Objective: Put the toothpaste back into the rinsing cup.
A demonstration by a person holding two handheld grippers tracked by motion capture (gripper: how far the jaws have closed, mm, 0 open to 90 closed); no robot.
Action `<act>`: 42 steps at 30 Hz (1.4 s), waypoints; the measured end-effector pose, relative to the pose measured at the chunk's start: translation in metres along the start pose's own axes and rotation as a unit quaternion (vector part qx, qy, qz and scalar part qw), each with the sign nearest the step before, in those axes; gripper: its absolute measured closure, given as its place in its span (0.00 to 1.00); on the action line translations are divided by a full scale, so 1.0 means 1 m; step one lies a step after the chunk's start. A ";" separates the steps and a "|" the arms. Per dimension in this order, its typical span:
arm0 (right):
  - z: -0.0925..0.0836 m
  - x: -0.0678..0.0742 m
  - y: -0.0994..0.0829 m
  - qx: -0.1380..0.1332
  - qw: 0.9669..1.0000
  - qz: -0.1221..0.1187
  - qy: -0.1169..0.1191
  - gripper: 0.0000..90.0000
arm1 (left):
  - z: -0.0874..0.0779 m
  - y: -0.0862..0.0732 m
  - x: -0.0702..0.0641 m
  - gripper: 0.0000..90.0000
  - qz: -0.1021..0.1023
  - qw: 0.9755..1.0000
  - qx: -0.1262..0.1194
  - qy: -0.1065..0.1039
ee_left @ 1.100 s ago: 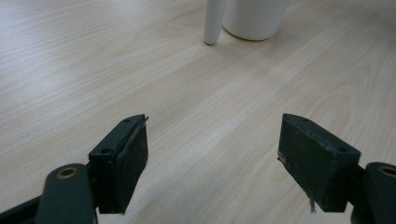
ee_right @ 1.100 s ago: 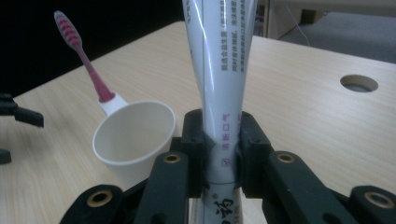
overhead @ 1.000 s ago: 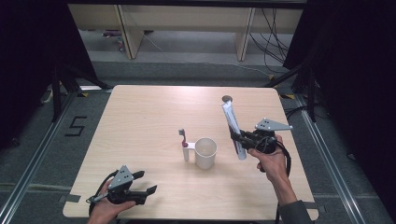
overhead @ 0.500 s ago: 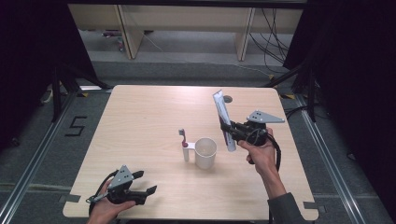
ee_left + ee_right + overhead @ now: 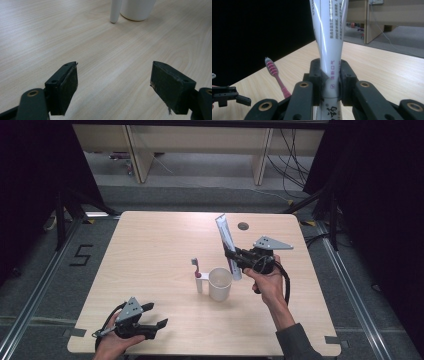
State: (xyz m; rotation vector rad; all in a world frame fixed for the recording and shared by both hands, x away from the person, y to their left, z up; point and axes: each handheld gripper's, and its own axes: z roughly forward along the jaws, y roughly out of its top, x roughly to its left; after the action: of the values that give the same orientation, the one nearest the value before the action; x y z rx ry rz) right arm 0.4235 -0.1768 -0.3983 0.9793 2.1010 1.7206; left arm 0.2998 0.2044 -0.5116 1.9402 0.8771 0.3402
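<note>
Leftmost, well to the near-left of the white cup (image 5: 220,283), the left gripper (image 5: 148,322) rests low over the table (image 5: 150,245), jaws spread wide with nothing between them. Against the cup's left side stands a pink toothbrush (image 5: 196,268), bristles up. Just right of the cup, above its rim, the right gripper (image 5: 330,83) pinches a white toothpaste tube (image 5: 329,37) near its cap end, the flat crimped tail pointing up. The tube looks light, soft and slick, so a firm hold low on its rounder, stiffer shoulder seems wisest; squeezing mid-body would likely dent it.
</note>
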 end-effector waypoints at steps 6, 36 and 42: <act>0.012 0.006 -0.003 -0.002 1.000 -0.002 0.012 0.85 | 0.000 0.000 0.000 0.24 0.001 1.000 0.001 0.001; 0.047 0.017 -0.041 0.042 0.999 -0.002 0.033 0.85 | -0.001 0.000 -0.001 0.24 0.001 1.000 -0.004 -0.004; 0.047 0.017 -0.043 0.050 0.998 -0.015 0.035 0.85 | -0.001 0.000 -0.001 0.24 0.002 1.000 0.000 -0.003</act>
State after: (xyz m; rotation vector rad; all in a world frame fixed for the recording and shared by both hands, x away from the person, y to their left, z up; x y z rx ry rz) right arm 0.4242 -0.1333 -0.4478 0.9215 2.2524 1.6735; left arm 0.2983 0.2044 -0.5104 1.9421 0.8703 0.3373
